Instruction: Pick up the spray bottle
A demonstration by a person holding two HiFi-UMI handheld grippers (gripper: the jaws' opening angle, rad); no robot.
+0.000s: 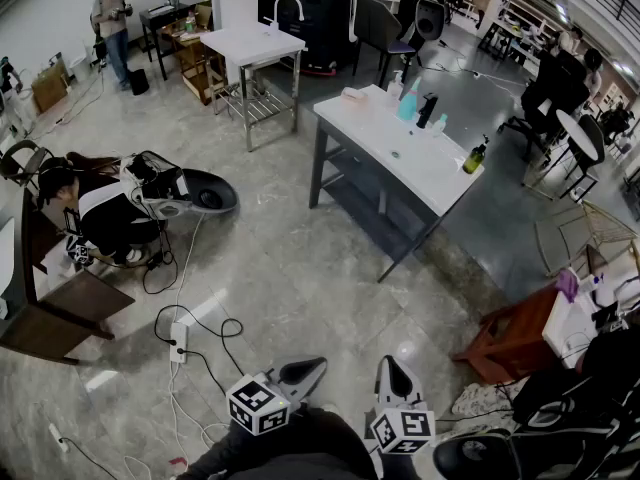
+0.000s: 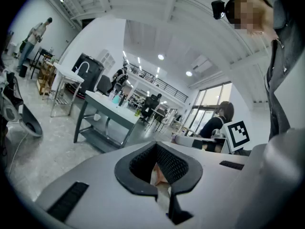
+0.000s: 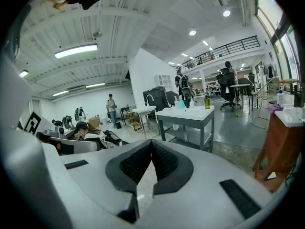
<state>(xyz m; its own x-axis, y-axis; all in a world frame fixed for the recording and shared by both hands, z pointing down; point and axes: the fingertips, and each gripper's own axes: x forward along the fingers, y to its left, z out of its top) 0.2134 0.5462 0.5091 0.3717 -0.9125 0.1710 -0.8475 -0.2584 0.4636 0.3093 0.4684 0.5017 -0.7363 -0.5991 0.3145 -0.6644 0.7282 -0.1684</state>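
Both hand-held grippers are seen low in the head view, well apart from the task's thing. The left gripper is shown in its own view with its jaws brought together at the tips and nothing between them. The right gripper is likewise closed and empty. The spray bottle, taken to be the teal one with a white top, is stood upright on the white table across the floor, among 4 other bottles, including a green pump bottle near the table's right end.
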